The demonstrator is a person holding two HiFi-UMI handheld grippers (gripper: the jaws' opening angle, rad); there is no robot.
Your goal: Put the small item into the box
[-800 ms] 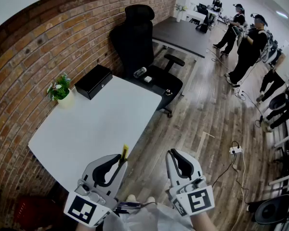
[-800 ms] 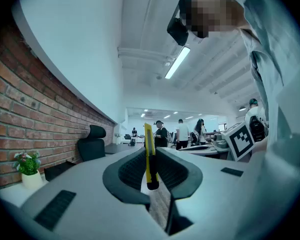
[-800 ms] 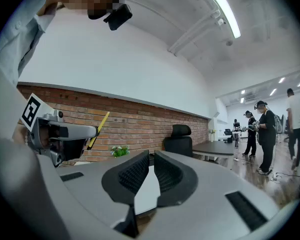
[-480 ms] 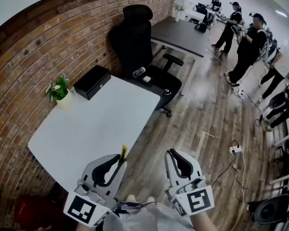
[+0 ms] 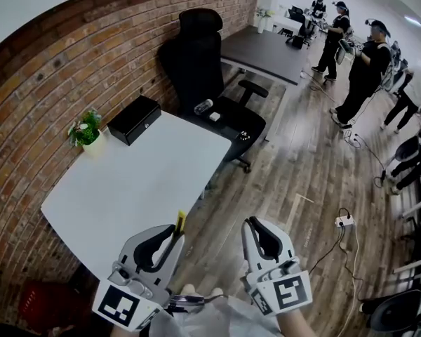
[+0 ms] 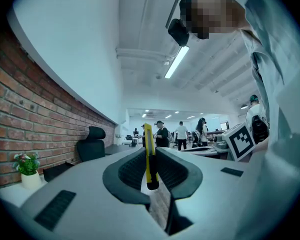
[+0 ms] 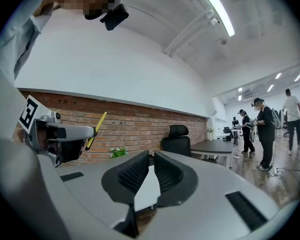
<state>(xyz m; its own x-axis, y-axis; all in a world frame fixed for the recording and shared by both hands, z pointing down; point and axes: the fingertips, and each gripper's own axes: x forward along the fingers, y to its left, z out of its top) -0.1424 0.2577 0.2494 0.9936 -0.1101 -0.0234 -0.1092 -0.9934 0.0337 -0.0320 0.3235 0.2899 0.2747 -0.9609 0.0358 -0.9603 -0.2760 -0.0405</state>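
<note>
Left gripper (image 5: 171, 236) clamps slim yellow stick (image 5: 181, 221) upright; black rectangular box (image 5: 135, 119) ahead, white table (image 5: 119, 188) far corner; right gripper (image 5: 255, 230) closed, empty.

No legible txt or nos. anywhere

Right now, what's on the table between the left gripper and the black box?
Nothing: the head view shows bare white table between left gripper and black box.

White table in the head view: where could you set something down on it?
Nearly the whole table top is bare, from its near edge up to the black box and potted plant, which crowd the brick-wall side. The chair seat beyond already holds small items.
</note>
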